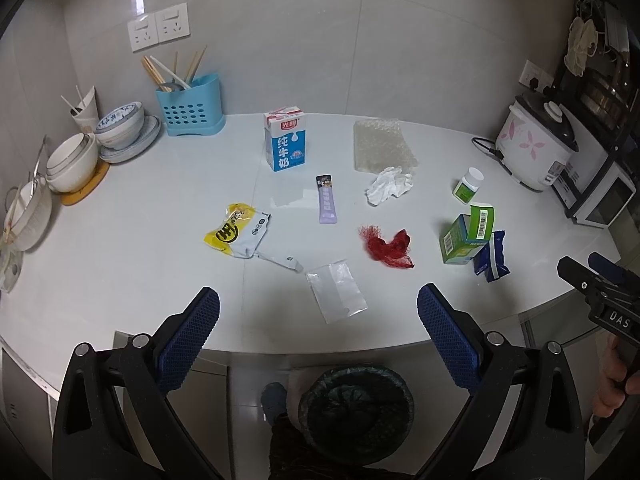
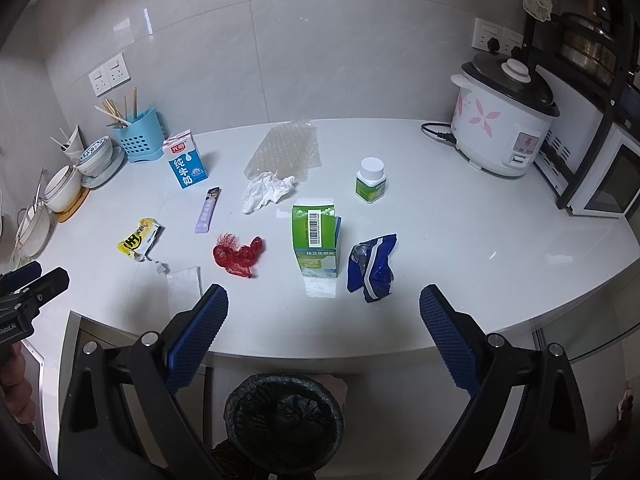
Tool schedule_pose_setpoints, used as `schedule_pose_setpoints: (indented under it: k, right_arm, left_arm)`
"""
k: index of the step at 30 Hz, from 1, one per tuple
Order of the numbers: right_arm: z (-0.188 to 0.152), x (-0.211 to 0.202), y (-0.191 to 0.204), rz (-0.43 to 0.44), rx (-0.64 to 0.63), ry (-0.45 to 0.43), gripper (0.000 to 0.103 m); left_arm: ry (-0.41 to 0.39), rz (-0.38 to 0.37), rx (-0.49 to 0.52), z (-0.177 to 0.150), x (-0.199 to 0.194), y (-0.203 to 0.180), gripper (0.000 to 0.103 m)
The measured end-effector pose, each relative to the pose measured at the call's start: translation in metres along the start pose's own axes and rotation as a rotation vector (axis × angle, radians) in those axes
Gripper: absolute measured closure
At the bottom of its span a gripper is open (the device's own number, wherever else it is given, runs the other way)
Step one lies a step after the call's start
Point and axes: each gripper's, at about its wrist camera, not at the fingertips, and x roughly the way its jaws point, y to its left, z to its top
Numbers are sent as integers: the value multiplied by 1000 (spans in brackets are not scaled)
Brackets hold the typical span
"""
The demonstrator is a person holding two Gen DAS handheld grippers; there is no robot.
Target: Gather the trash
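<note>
Left wrist view: left gripper (image 1: 318, 304) spread wide and empty above counter edge, flat silvery foil sachet (image 1: 336, 295) lying just ahead between the fingers, black-lined round bin (image 1: 355, 404) on the floor below; best pinched at a raised edge, thin film lying flush on smooth white countertop (image 1: 120, 248). Right wrist view: right gripper (image 2: 323, 303) likewise spread, empty; crumpled glossy blue wrapper (image 2: 371, 266) and upright green cardboard box (image 2: 316, 246) nearest, red mesh net (image 2: 238, 256) soft, snag-prone.

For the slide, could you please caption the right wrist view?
Open right hand-held gripper above a littered countertop, bin below.
</note>
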Motion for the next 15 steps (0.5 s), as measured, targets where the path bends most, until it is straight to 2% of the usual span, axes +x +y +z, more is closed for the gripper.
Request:
schedule_pose_setpoints:
  k: [7, 15]
  right_arm:
    - [8, 12, 5, 8, -9, 13, 10]
    - [23, 55, 16, 21, -17, 38, 10]
  left_arm:
    - [13, 17, -17, 5, 14, 13, 6]
    - [49, 34, -49, 18, 66, 53, 6]
